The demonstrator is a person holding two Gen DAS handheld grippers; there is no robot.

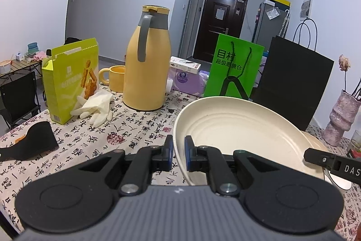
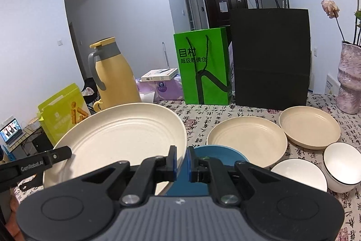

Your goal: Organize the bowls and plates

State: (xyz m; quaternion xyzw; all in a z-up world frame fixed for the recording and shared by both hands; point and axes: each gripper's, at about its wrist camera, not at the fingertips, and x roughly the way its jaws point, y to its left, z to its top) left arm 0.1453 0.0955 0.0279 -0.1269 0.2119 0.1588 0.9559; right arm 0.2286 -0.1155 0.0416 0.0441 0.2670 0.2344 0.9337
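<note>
Fingers (image 1: 178, 146) (image 2: 181, 158) of both grippers are pinching the big cream plate's (image 2: 121, 134) rims (bowls (image 2: 341, 164) are showing only rightward).

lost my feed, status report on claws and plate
Both claws, left and right, shut on cream plate's rim. Plate lifted, tilted. Blue plate underneath, nothing blocking.

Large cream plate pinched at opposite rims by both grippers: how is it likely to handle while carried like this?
The large cream plate looks rigid: it spans between the left gripper and right gripper without sagging. Its matte, speckled finish suggests light plastic, probably not slippery or fragile. Held only at the rim and tilted, it could pivot if either grip loosens.
</note>
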